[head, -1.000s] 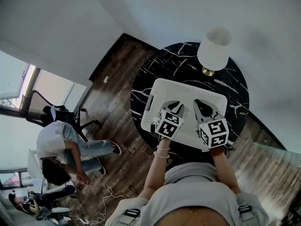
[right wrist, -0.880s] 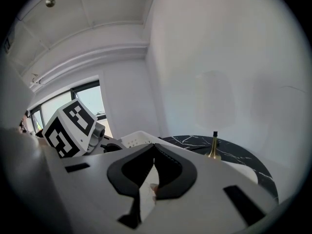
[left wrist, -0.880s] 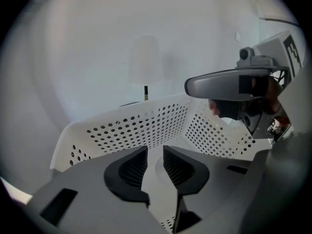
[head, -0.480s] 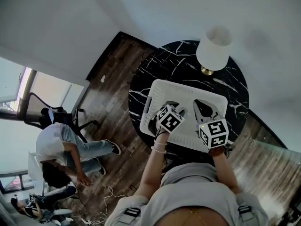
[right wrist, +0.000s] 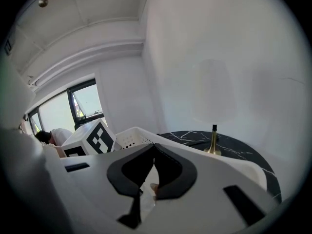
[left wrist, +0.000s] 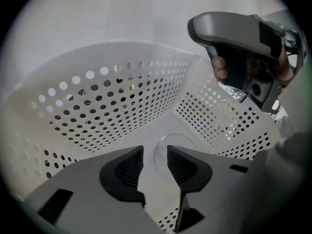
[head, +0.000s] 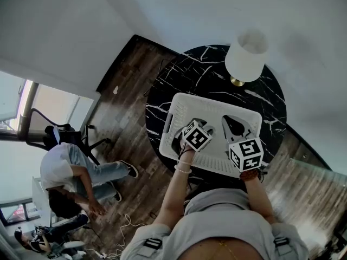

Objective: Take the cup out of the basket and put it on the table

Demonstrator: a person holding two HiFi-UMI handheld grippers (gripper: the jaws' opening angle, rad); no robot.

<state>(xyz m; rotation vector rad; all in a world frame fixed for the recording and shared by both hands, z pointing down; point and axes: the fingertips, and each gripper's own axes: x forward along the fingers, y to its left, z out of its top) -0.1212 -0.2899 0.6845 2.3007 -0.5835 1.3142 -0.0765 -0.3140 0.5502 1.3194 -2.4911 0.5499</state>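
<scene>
Cup [left wrist: 176,140] place: on the floor of the white perforated basket [left wrist: 97,101], just beyond the tips of the left gripper [left wrist: 155,150].
Surface: we see a round black table [head: 179,75] with white veins, bearing the basket and a white-shaded lamp [head: 246,56].
Room: dark wood floor [head: 130,96], white walls, a person [head: 70,172] sitting low near a window.
Cup look: clear, almost invisible; only its thin round rim shows.
Cup axis: the rim faces our left gripper view nearly full on; upright or tilted, we cannot tell.
Left gripper: jaws have just been opening; they stand wide apart and press on nothing.
Right gripper [right wrist: 154,147]: over the basket, jaws closed tip to tip, gripping nothing we can see.
</scene>
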